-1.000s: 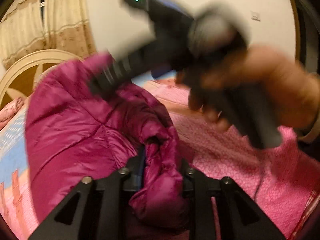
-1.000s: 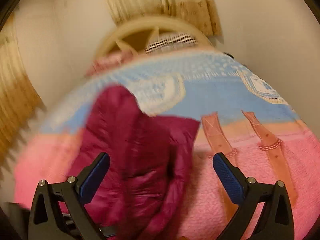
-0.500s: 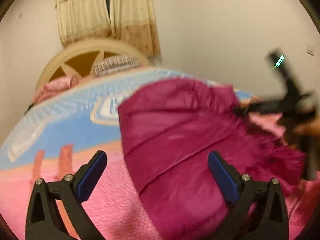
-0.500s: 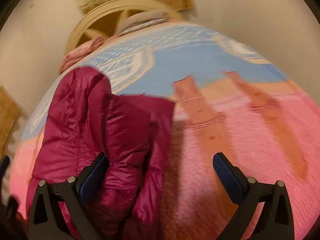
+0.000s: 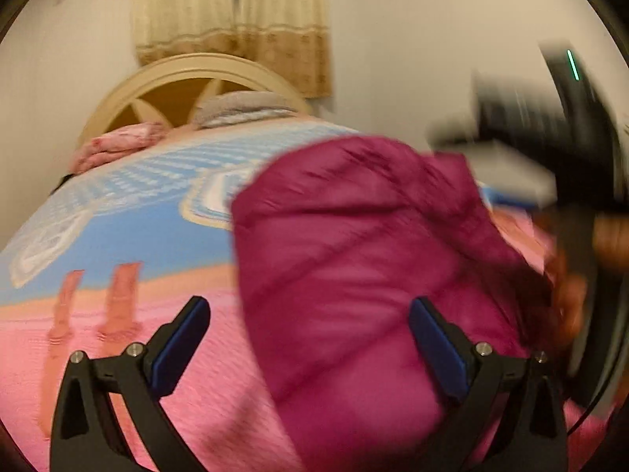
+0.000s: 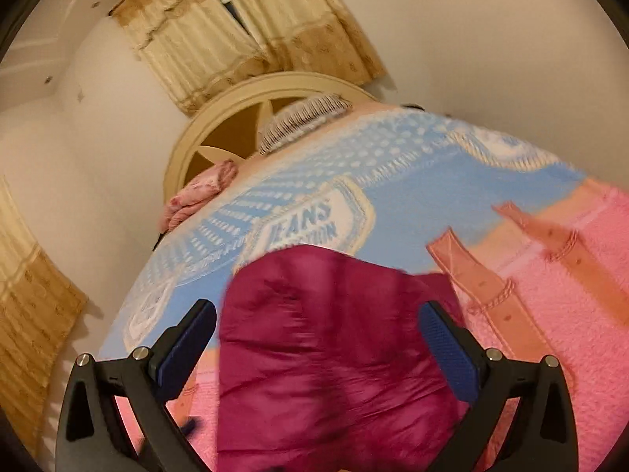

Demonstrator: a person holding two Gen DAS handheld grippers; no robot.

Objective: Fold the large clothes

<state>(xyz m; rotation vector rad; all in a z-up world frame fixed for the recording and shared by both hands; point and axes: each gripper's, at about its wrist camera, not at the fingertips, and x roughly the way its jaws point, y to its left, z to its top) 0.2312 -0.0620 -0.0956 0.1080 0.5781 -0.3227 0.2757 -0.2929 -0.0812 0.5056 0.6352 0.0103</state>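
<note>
A magenta quilted puffer jacket (image 5: pixel 354 267) lies bunched on the bed; it also shows in the right wrist view (image 6: pixel 334 354). My left gripper (image 5: pixel 310 346) is open and empty, its blue-padded fingers spread just above the jacket's near edge. My right gripper (image 6: pixel 318 350) is open and empty too, hovering over the jacket. In the left wrist view the right gripper's black body (image 5: pixel 550 137) and the hand holding it appear blurred at the right, beyond the jacket.
The bed is covered by a pink and blue blanket (image 5: pixel 118 236) with a "JEANS" print (image 6: pixel 310 220). A cream headboard (image 5: pixel 188 78), a grey striped pillow (image 5: pixel 243 106) and a folded pink cloth (image 5: pixel 118 145) are at the far end. Curtains (image 6: pixel 220 27) hang behind.
My left gripper let go of the jacket fold it pinched a second ago and now stands open. Both grippers swung round above the jacket, which now lies lower on the bed.
</note>
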